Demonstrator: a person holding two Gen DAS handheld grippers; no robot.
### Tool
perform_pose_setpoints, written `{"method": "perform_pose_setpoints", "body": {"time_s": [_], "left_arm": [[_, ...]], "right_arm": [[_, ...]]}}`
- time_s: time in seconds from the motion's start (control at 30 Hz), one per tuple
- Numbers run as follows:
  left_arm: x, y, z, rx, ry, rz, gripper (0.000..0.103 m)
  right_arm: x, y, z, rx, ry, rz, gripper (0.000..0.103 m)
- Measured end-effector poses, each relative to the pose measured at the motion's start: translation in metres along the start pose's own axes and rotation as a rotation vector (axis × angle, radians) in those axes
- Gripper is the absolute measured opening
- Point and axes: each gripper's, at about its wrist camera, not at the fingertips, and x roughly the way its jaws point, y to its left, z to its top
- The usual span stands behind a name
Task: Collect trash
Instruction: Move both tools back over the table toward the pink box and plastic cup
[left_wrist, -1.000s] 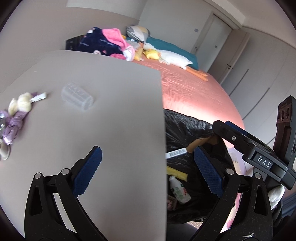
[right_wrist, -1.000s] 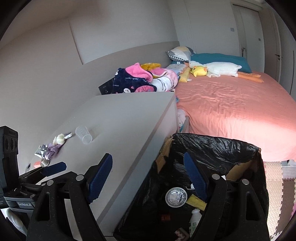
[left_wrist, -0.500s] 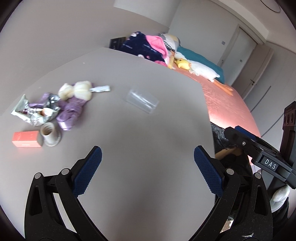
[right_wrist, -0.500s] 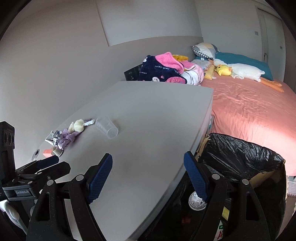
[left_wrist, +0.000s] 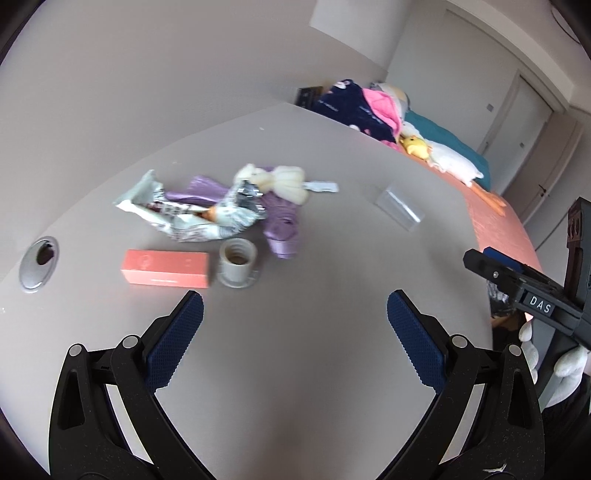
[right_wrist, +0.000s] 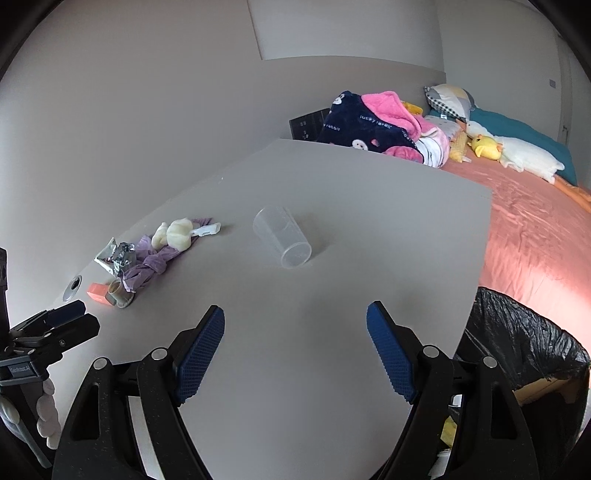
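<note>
Both claws stood wide open with nothing between their blue pads: the left claw (left_wrist: 294, 341) hung over the bare near part of the grey worktop (left_wrist: 295, 406), and the right claw (right_wrist: 295, 356) hovered over the same worktop nearer its right-hand edge. Seen from the left wrist, the right claw's body carried a label reading "DAS" (left_wrist: 540, 305).

Just ahead of the left claw lay a salmon-pink box (left_wrist: 166, 268), any print on it too blurred to read, touching a small grey ribbed cup (left_wrist: 238, 263). Behind these sat a crumpled silver printed wrapper (left_wrist: 192, 216), a twisted purple bag (left_wrist: 280, 225) and a cream fluffy lump (left_wrist: 284, 181) with a white tag (left_wrist: 323, 187).

Apart from that heap, ahead of the right claw, a clear plastic cup (right_wrist: 283, 236) lay on its side. A black bin bag (right_wrist: 517, 339) stood beside the worktop's right edge.

Beyond the worktop, a navy blanket (right_wrist: 354, 125) read "lucky rabbit", on a bed with a pink sheet (right_wrist: 535, 221).
</note>
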Motion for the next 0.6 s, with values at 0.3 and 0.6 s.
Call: {"method": "perform_pose_setpoints", "body": {"time_s": [0.3,0.6], "left_arm": [[-0.001,0.034,0.001,-0.033,-0.003,0.088,0.096],[0.007,0.061,0.005,-0.061,0.025,0.18,0.096]], "right_arm": [[0.03,0.015,0.018,-0.058,0.028,0.002,0.08],[0.059,0.024,0.03,-0.107,0.063,-0.018,0.08]]}}
